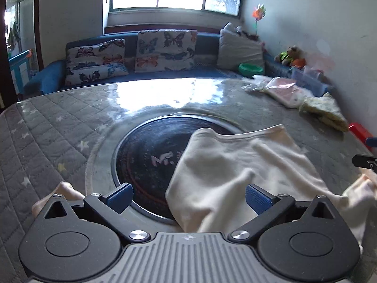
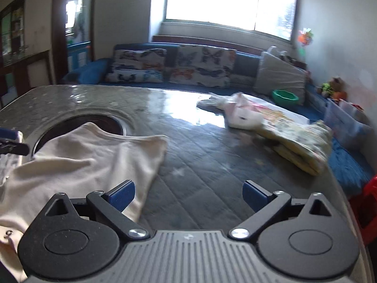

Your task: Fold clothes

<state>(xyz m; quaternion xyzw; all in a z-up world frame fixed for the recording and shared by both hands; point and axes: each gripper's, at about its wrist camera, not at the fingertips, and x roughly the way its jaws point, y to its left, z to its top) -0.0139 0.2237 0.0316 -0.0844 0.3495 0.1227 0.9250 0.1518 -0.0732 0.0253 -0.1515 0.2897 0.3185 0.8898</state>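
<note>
A cream garment (image 1: 240,172) lies spread on the grey quilted table (image 1: 47,141), partly over the round black inset (image 1: 150,155). My left gripper (image 1: 188,197) is open and empty, its blue fingers wide apart just above the garment's near edge. In the right wrist view the same garment (image 2: 82,162) lies at the left. My right gripper (image 2: 188,195) is open and empty over the table (image 2: 212,165), its left finger (image 2: 122,195) above the garment's right edge. The other gripper's tip (image 2: 11,146) shows at the far left.
Folded clothes in a stack (image 2: 294,136) lie at the table's far right, also in the left wrist view (image 1: 306,99). A blue sofa with butterfly cushions (image 1: 165,47) stands behind, with a green bowl (image 1: 251,68) on it. A red object (image 2: 367,207) sits at the right edge.
</note>
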